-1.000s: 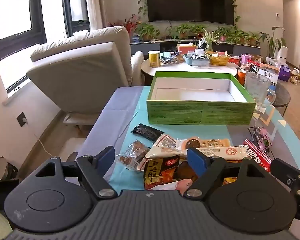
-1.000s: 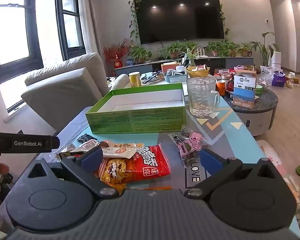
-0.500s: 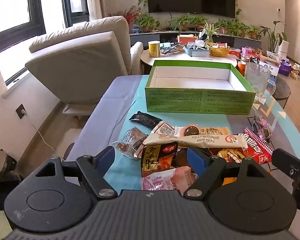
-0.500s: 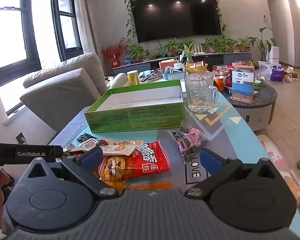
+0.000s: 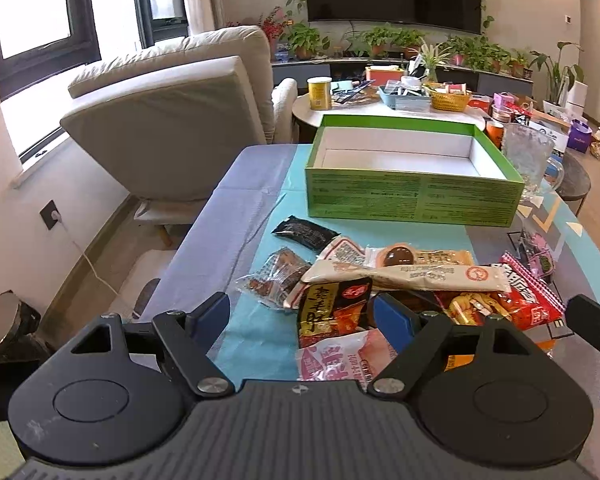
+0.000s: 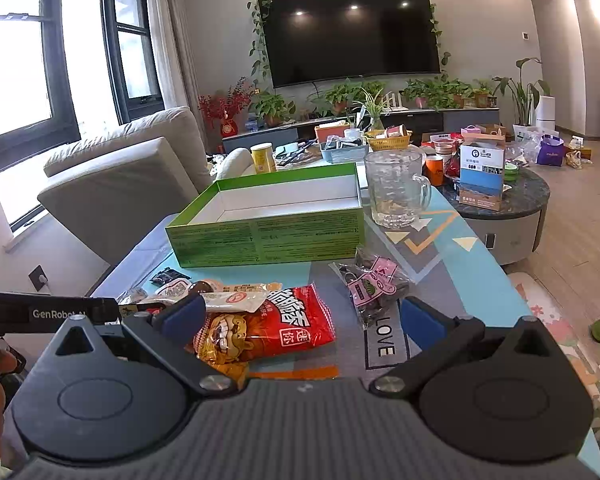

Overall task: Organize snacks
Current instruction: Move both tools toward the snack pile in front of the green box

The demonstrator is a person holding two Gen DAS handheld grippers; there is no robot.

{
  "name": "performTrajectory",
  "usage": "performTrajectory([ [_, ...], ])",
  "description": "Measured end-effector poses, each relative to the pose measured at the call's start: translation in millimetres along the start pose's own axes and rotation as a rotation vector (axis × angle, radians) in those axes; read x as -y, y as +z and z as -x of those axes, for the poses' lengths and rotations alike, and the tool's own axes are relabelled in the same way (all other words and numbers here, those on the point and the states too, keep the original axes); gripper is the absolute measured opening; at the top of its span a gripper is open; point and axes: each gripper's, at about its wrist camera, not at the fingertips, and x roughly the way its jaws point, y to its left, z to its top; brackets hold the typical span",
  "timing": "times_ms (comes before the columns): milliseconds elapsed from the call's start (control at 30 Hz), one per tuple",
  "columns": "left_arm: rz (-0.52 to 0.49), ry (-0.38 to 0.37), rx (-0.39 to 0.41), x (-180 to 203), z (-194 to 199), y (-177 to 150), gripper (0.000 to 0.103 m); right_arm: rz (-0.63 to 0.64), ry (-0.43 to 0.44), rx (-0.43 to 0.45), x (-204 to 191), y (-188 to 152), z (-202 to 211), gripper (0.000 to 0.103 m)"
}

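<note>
Right now both pairs of fingers stand spread with nothing pinched between them. Between and just beyond the left gripper (image 5: 302,312) lie a dark packet with gold lettering (image 5: 334,306) and, nearer the camera, a pink packet (image 5: 336,358); its right finger (image 5: 392,320) hangs over the edge of the heap. Just ahead of those fingers a long cream packet (image 5: 404,274) lies across the pile, with a small black sachet (image 5: 304,233) and a clear brown-filled wrapper (image 5: 272,276) off to the left. Ahead of the right gripper (image 6: 298,314), a red crisp bag (image 6: 268,326) sits between its fingers, closer to the left one, and a clear bag with pink labels (image 6: 374,288) lies near the right finger. Farther out from both, the green box (image 5: 412,196) stands open and empty on the surface (image 5: 236,216), with a glass mug (image 6: 396,188) beside its right end. Sorting looks to be at its start, neither gripper having picked a snack yet. The next move probably calls for lowering one pair of fingers onto a single top-lying packet, such as the red bag, and closing gently so the crinkly film does not slip or drag its neighbours.
</note>
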Motion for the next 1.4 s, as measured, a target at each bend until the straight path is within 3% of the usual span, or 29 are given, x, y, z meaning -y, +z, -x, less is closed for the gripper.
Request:
performTrajectory([
  [467, 0.079, -0.005, -0.004, -22.1, -10.0, -2.6, 0.077, -0.013, -0.018, -0.019, 2.7, -7.9, -1.6, 0.06],
  [1400, -0.038, -0.045, -0.011, -0.1, -25.3, -0.9, 0.077, -0.017, -0.023, -0.068, 5.3, -15.2, -14.9, 0.06],
])
